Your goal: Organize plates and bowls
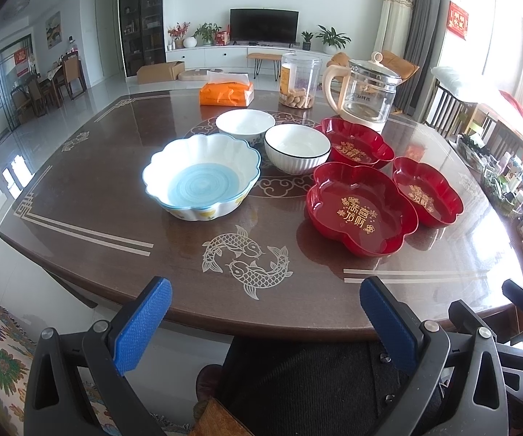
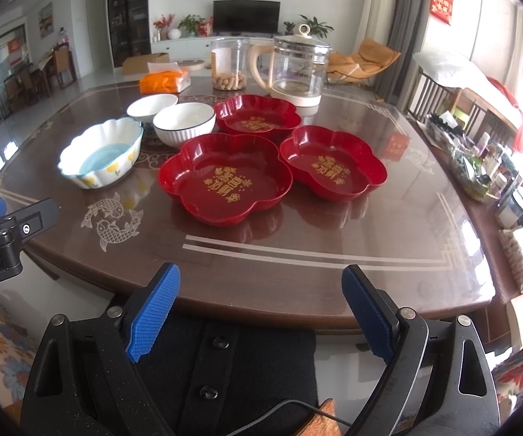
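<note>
On the dark wooden table (image 1: 90, 218) (image 2: 334, 254) stand three red flower-shaped plates with gold lettering: a large near one (image 1: 361, 214) (image 2: 225, 178), one to its right (image 1: 426, 190) (image 2: 332, 163) and one behind (image 1: 356, 145) (image 2: 258, 114). Left of them sit a scalloped bowl with a blue inside (image 1: 201, 176) (image 2: 101, 152), a ribbed white bowl with a dark rim (image 1: 297, 149) (image 2: 184, 123) and a plain white bowl (image 1: 245, 125) (image 2: 151, 107). My left gripper (image 1: 265, 327) and right gripper (image 2: 261, 316) hover open and empty before the near table edge.
At the table's far side are an orange tissue pack (image 1: 226, 92) (image 2: 165, 81), a clear jar of snacks (image 1: 299, 81) (image 2: 228, 65) and a glass kettle (image 1: 365, 92) (image 2: 296, 72). A cluttered shelf (image 2: 479, 167) runs along the right. A dark garment (image 2: 225, 363) lies below the grippers.
</note>
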The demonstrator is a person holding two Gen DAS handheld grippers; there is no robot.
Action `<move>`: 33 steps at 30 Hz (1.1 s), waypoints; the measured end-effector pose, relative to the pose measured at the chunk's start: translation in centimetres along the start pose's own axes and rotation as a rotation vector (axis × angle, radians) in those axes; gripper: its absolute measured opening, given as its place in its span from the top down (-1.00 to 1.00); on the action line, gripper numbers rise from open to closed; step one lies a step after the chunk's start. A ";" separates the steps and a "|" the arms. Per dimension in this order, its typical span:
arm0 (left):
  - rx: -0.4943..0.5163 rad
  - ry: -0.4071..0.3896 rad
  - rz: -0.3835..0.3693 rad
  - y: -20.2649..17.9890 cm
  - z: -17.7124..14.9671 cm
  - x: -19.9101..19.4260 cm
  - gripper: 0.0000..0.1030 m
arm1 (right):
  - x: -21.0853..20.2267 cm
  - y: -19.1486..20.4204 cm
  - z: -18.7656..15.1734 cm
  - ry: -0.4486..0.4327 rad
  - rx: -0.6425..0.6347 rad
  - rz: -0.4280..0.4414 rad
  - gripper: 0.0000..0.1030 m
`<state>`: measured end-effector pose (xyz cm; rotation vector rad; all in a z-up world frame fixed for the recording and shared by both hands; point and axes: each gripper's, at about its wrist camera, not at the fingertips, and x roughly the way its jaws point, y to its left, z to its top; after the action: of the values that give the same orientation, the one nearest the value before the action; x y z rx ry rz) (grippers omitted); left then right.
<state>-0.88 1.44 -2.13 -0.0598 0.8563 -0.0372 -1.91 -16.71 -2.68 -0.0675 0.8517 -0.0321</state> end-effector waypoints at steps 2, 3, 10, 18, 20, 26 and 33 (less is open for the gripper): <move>-0.001 0.003 -0.004 0.0 0.0 0.0 -0.99 | 0.0 0.0 0.0 0.001 0.001 0.000 -0.80; 0.000 0.005 -0.004 0.0 0.0 0.1 -0.99 | 0.0 0.0 0.0 0.002 0.002 0.001 -0.80; 0.003 0.012 -0.013 -0.1 0.2 0.1 -0.99 | 0.1 0.0 0.1 0.006 0.000 0.002 -0.80; 0.016 0.004 -0.008 -0.2 0.2 -0.1 -0.99 | 0.2 0.1 0.2 0.006 -0.003 0.004 -0.80; 0.015 0.004 -0.008 -0.2 0.3 -0.1 -0.99 | 0.2 0.1 0.2 0.004 -0.003 0.004 -0.80; 0.013 0.009 -0.007 0.0 0.3 0.0 -0.99 | 0.2 0.2 0.2 0.004 -0.005 0.000 -0.80; 0.022 0.017 0.006 0.1 0.1 0.4 -0.99 | -0.2 0.7 0.1 -0.033 -0.037 -0.037 -0.80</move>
<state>-0.50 1.49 -2.39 -0.0363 0.8732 -0.0410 -1.97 -16.00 -2.58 -0.1184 0.8185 -0.0496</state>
